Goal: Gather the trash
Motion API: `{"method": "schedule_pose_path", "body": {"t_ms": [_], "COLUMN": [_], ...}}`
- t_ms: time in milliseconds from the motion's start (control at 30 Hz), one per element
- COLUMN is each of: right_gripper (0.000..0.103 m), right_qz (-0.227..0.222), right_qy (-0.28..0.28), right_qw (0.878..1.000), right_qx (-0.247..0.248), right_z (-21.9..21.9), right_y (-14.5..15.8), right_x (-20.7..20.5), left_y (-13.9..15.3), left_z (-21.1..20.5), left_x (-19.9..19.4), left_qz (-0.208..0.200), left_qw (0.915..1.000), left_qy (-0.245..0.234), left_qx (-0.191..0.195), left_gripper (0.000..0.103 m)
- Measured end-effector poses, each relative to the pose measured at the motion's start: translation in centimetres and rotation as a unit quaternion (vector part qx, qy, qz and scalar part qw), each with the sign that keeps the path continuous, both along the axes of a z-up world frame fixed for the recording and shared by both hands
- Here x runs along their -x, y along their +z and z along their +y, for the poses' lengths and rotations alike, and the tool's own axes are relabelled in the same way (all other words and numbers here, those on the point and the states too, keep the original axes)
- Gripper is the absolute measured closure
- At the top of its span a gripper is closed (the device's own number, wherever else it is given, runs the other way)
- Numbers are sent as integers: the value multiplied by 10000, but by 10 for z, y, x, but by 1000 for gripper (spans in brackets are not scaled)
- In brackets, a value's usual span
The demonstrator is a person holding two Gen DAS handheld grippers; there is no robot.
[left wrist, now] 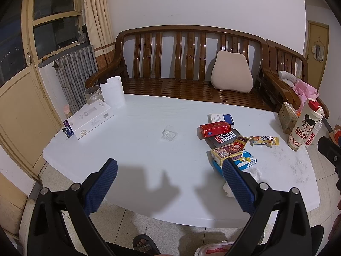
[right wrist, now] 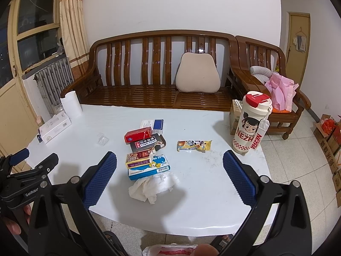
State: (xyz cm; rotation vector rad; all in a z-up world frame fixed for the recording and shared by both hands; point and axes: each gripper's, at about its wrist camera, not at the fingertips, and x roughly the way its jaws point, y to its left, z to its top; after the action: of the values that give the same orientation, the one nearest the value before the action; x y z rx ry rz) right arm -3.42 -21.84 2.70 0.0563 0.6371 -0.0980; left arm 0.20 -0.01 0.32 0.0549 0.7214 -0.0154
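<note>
On the white table (right wrist: 202,202), close to its near edge, a crumpled tissue (right wrist: 154,186) is seen, touching the blue and white box (right wrist: 149,169) behind it. Further boxes are stacked beyond: a purple and yellow carton (right wrist: 138,160), a dark box (right wrist: 146,144) and a red box (right wrist: 138,134). A snack wrapper (right wrist: 194,145) is laid apart to the right, near the cartoon tumbler (right wrist: 251,125).

Both tools are held above the near edge, nothing being gripped. The right gripper (right wrist: 169,163) is spread wide, with the tissue lying just ahead of the gap between its fingers. The left gripper (left wrist: 170,170) is likewise spread wide over bare tabletop.

The tissue is judged to be very light, soft and easily compressed; it should be pinched at its bunched middle, where most folds are gathered, since a loose corner may tear or slip. The wrapper is probably thin and slick, and is best taken across its flat middle. The cartons look stiff and light, so their long sides could be clamped. A bag (right wrist: 170,250) is glimpsed below, by the floor, perhaps for the rubbish.
</note>
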Motion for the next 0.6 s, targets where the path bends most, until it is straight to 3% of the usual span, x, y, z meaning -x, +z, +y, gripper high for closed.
{"method": "schedule_pose_path", "body": {"t_ms": [600], "right_gripper": [5], "right_qz": [-6], "right_qy": [-2], "right_qw": [10000], "right_qx": [15], "right_z": [2], "right_y": [4], "right_x": [0], "left_y": [0], "left_z": [-1], "left_x": [0], "left_qz": [-9], "left_qw": [10000], "left_qy": [2], "left_qx": [-5], "left_gripper": [7]}}
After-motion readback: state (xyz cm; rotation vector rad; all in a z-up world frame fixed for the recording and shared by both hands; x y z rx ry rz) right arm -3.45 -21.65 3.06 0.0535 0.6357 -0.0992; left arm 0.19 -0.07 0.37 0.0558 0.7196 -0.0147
